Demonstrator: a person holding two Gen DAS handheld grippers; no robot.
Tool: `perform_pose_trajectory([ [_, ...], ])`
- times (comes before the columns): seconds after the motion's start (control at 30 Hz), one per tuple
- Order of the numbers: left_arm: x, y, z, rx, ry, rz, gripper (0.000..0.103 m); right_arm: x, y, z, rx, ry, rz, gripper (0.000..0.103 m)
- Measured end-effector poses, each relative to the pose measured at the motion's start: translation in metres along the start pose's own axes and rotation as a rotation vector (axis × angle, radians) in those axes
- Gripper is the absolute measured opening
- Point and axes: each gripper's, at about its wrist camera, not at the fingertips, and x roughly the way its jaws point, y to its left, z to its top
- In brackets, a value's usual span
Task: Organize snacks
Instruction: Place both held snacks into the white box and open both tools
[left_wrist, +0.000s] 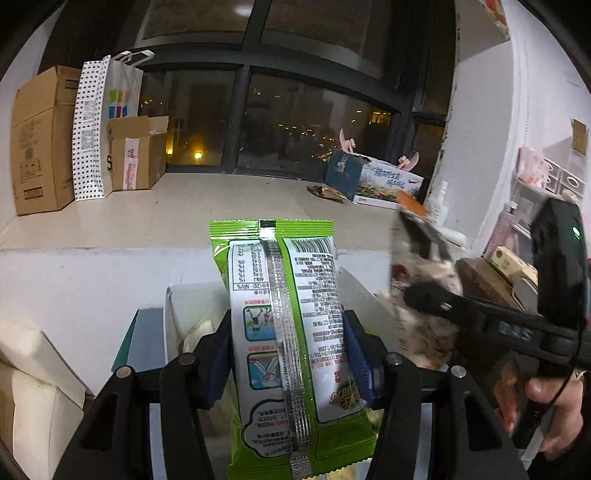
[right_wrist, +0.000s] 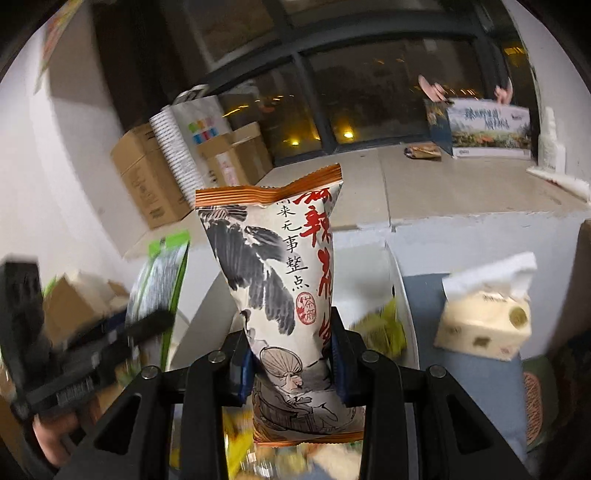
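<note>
Green packet (left_wrist: 284, 332) between hand-held gripper (left_wrist: 284, 363) pads

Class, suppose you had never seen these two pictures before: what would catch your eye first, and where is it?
First the green packet, upright in mid-frame of the left view, clamped in the left gripper with its silver back seam facing the camera. Then the white packet with ink drawing and red characters, centred in the right view and pinched in the right gripper. Behind both, a dark window with city lights.
</note>
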Motion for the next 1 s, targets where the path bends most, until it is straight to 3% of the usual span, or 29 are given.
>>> perform_pose_trajectory([
  [0.13, 0.026, 0.004, 0.004, 0.022, -0.023, 0.024, 0.068, 0.048, -0.005, 0.034, 0.015, 0.044, -0.034, 0.036],
  [0.2, 0.039, 0.010, 0.000, 0.015, 0.024, 0.036, 0.088, 0.064, -0.004, 0.040, 0.012, 0.069, -0.048, 0.040],
  [0.23, 0.044, 0.013, -0.001, 0.013, 0.041, 0.048, 0.097, 0.073, -0.006, 0.042, 0.024, 0.091, -0.053, 0.060],
  [0.27, 0.046, 0.017, -0.004, 0.006, 0.045, 0.066, 0.103, 0.081, -0.008, 0.042, 0.039, 0.121, -0.040, 0.100],
  [0.3, 0.046, 0.023, -0.007, -0.004, 0.038, 0.079, 0.103, 0.084, -0.009, 0.040, 0.048, 0.123, -0.045, 0.103],
  [0.4, 0.045, 0.040, -0.012, -0.071, 0.060, 0.059, 0.103, 0.068, -0.011, 0.033, 0.047, 0.021, -0.062, 0.103],
  [0.5, 0.040, 0.046, -0.015, -0.092, 0.068, 0.067, 0.103, 0.061, -0.019, 0.030, 0.079, 0.027, -0.018, 0.103],
  [0.77, 0.006, 0.032, -0.021, -0.031, 0.052, 0.047, 0.103, 0.040, -0.017, 0.016, 0.053, -0.006, -0.007, 0.103],
  [1.0, -0.058, 0.026, -0.083, 0.027, 0.045, 0.059, 0.103, -0.024, -0.005, -0.033, -0.038, -0.091, 0.006, 0.103],
])
